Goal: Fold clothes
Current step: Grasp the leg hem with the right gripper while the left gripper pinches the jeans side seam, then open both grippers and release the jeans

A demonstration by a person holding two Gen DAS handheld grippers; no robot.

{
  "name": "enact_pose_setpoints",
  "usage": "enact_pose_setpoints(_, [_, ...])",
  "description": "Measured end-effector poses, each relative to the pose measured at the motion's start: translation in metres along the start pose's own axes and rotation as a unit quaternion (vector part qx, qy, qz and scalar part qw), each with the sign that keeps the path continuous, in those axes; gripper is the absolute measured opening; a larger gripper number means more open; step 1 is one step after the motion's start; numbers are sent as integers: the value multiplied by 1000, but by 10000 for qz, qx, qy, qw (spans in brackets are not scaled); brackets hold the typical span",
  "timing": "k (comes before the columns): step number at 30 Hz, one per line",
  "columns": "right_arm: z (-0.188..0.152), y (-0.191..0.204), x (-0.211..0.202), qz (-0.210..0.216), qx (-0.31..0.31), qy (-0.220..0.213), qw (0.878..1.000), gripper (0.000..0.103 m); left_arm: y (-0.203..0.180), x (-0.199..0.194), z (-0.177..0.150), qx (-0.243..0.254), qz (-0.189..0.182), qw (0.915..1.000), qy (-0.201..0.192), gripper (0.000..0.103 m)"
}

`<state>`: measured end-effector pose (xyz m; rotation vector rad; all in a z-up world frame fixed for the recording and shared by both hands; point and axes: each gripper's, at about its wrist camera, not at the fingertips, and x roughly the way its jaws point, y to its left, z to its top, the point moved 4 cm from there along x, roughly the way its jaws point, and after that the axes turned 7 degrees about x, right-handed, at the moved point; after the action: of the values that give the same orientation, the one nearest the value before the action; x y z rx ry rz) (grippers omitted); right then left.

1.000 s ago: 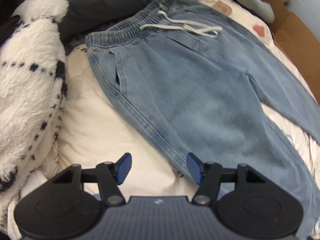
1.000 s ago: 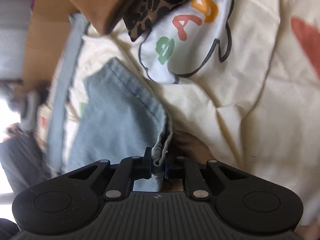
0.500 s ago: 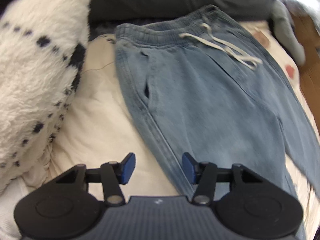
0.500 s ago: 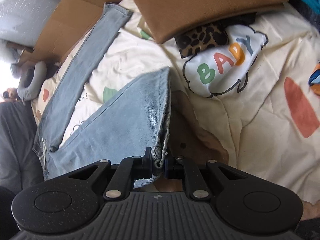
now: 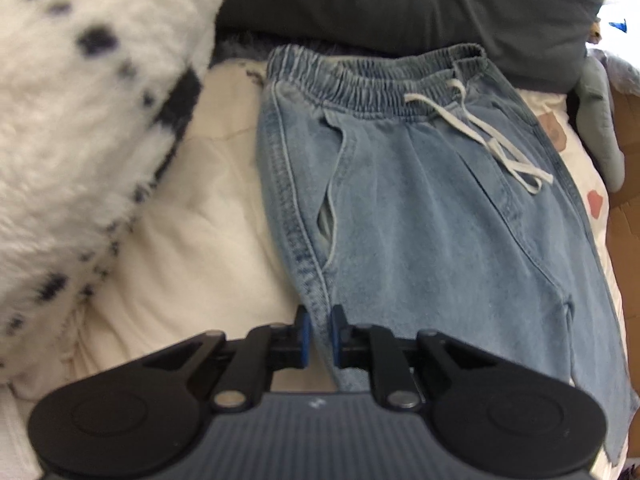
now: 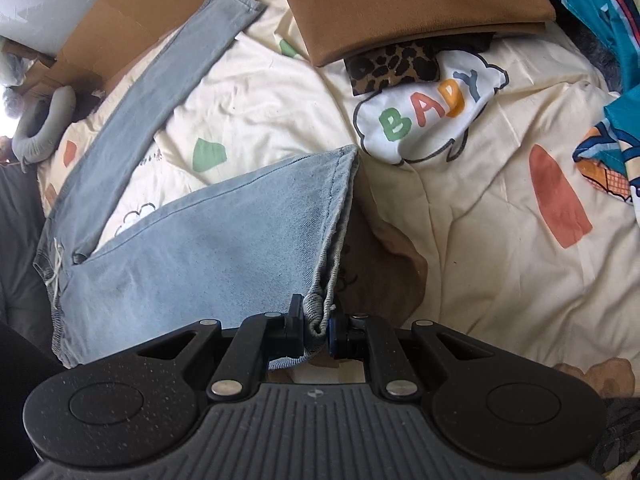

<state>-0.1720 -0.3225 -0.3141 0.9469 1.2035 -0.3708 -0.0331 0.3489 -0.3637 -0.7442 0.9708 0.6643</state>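
While your left gripper (image 5: 319,334), its jaws having just been closing, is pinching the outer side seam of the jeans (image 5: 420,216) below the pocket slit, the seam is disappearing behind the gripper body. Your right gripper (image 6: 314,326) is clamping a bunched hem of one leg, lifted off the cream bedspread (image 6: 460,216). The jeans are lying on that bedspread, waistband toward the dark pillow (image 5: 400,0), the far hem partly over cardboard (image 6: 128,28).
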Motion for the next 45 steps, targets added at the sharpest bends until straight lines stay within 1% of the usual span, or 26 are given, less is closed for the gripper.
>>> enact_pose_setpoints(2, [-2, -1, 0, -68, -17, 13, 10000, 9, 2, -4, 1, 3, 44, 10000, -18, 11])
enact_pose_setpoints(5, [-6, -4, 4, -176, -20, 90, 9998, 9, 5, 8, 0, 120, 138, 9997, 173, 11])
enact_pose_setpoints(8, [-13, -8, 14, -296, 19, 205, 9994, 9, 13, 17, 6, -165, 122, 9994, 264, 13])
enact_pose_setpoints(10, [-16, -11, 19, -343, 52, 232, 9991, 9, 16, 18, 12, -298, 189, 9992, 165, 24])
enact_pose_setpoints(12, [-19, -14, 23, -386, 86, 254, 9989, 9, 19, 16, 18, -297, 277, 9992, 29, 31])
enact_pose_setpoints(13, [-21, -15, 25, -407, 103, 264, 9988, 9, 20, 16, 20, -269, 293, 9992, 4, 28])
enact_pose_setpoints(15, [-23, -17, 29, -446, 127, 291, 9985, 9, 22, 16, 26, -150, 286, 9995, 28, 16])
enact_pose_setpoints(17, [-24, -18, 32, -469, 131, 325, 9983, 9, 20, 14, 32, 3, 383, 9993, 30, 15])
enact_pose_setpoints(21, [-27, -22, 39, -534, 116, 408, 9977, 9, 21, 7, 37, 99, 655, 9977, -113, 13])
enact_pose_setpoints(23, [-30, -24, 45, -596, 98, 466, 9971, 9, 25, 15, 34, 97, 780, 9969, 27, 12])
enact_pose_setpoints(24, [-31, -26, 49, -636, 87, 494, 9967, 9, 26, 18, 33, 124, 897, 9958, 122, 10])
enact_pose_setpoints(26, [-34, -29, 57, -721, 86, 551, 9958, 10, 26, 19, 35, 207, 1015, 9945, 183, 14])
enact_pose_setpoints(28, [-35, -32, 61, -755, 139, 603, 9952, 11, 22, 13, 38, 293, 1054, 9939, 139, 18])
enact_pose_setpoints(30, [-35, -35, 62, -728, 167, 623, 9953, 14, 16, 5, 41, 458, 1055, 9933, 76, 22])
enact_pose_setpoints(31, [-34, -36, 61, -727, 151, 620, 9953, 18, 15, 1, 42, 509, 1062, 9930, 61, 27])
enact_pose_setpoints(32, [-34, -37, 59, -727, 135, 617, 9954, 21, 14, -2, 43, 541, 1079, 9927, 49, 30])
enact_pose_setpoints(33, [-32, -39, 57, -709, 126, 582, 9957, 22, 13, -6, 44, 550, 1099, 9924, 29, 36])
enact_pose_setpoints(35, [-27, -42, 53, -644, 115, 482, 9967, 22, 13, -12, 46, 518, 1088, 9927, -36, 44])
enact_pose_setpoints(36, [-23, -43, 51, -598, 107, 408, 9973, 23, 13, -16, 46, 501, 1057, 9931, -68, 50])
enact_pose_setpoints(37, [-19, -45, 49, -552, 97, 331, 9979, 26, 12, -20, 46, 506, 1054, 9931, -96, 52])
enact_pose_setpoints(38, [-14, -45, 48, -517, 87, 253, 9983, 27, 11, -22, 46, 537, 1073, 9927, -117, 53])
enact_pose_setpoints(39, [-10, -45, 47, -485, 76, 175, 9986, 32, 9, -24, 46, 579, 1083, 9924, -117, 53])
enact_pose_setpoints(45, [21, -35, 56, -294, -141, -299, 9990, 33, -8, -23, 47, 813, 1118, 9904, -84, 53])
